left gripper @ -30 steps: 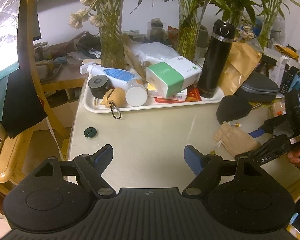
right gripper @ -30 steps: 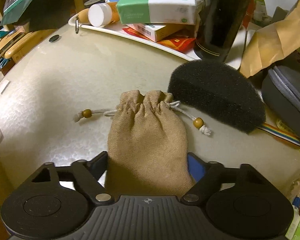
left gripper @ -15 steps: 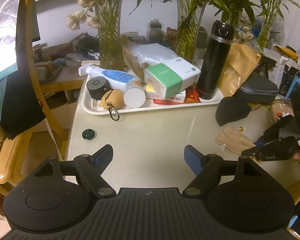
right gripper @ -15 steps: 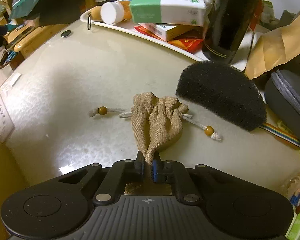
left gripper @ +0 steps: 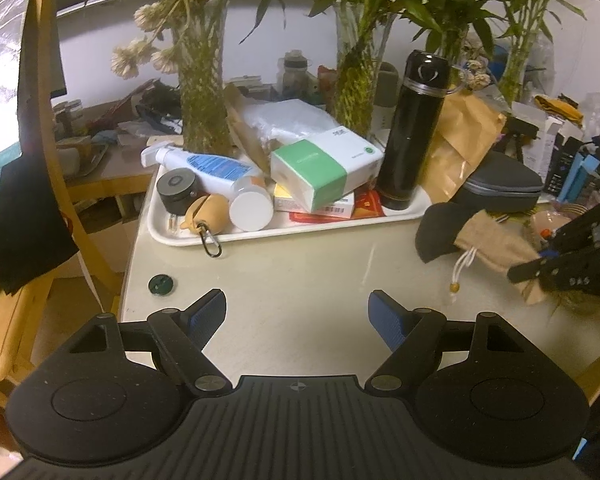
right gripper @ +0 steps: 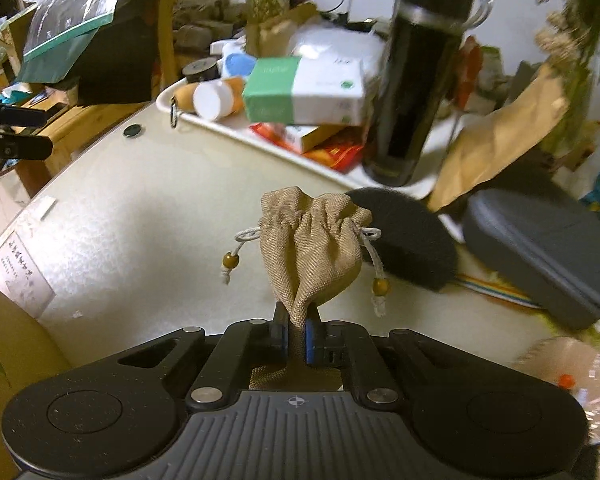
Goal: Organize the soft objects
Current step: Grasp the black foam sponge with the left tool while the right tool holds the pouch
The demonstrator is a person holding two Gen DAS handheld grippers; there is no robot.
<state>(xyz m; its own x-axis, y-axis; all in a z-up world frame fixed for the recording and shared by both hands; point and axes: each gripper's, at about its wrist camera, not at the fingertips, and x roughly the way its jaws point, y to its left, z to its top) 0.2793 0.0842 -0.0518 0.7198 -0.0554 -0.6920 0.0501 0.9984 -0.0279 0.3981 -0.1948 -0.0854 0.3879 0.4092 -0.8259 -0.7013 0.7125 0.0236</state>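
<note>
A tan drawstring pouch [right gripper: 314, 246] with wooden beads on its cords hangs lifted off the table, pinched at its bottom by my right gripper [right gripper: 297, 334], which is shut on it. It also shows in the left wrist view [left gripper: 496, 242], at the right, held by my right gripper [left gripper: 540, 266]. A black half-round foam sponge [right gripper: 410, 238] lies on the table just behind the pouch; it shows in the left wrist view [left gripper: 436, 232] too. My left gripper [left gripper: 298, 314] is open and empty above the beige table [left gripper: 300, 264].
A white tray [left gripper: 172, 236] at the back holds a black flask [left gripper: 414, 132], a green-white box [left gripper: 326, 168], bottles and packets. A grey zip case [right gripper: 540, 240] lies right of the sponge. Glass vases with plants stand behind. A dark button [left gripper: 161, 283] lies near the table's left edge.
My right gripper shut on the pouch's bottom and lifted it off the table, cords now dangling. My left gripper stayed open and barely moved.
</note>
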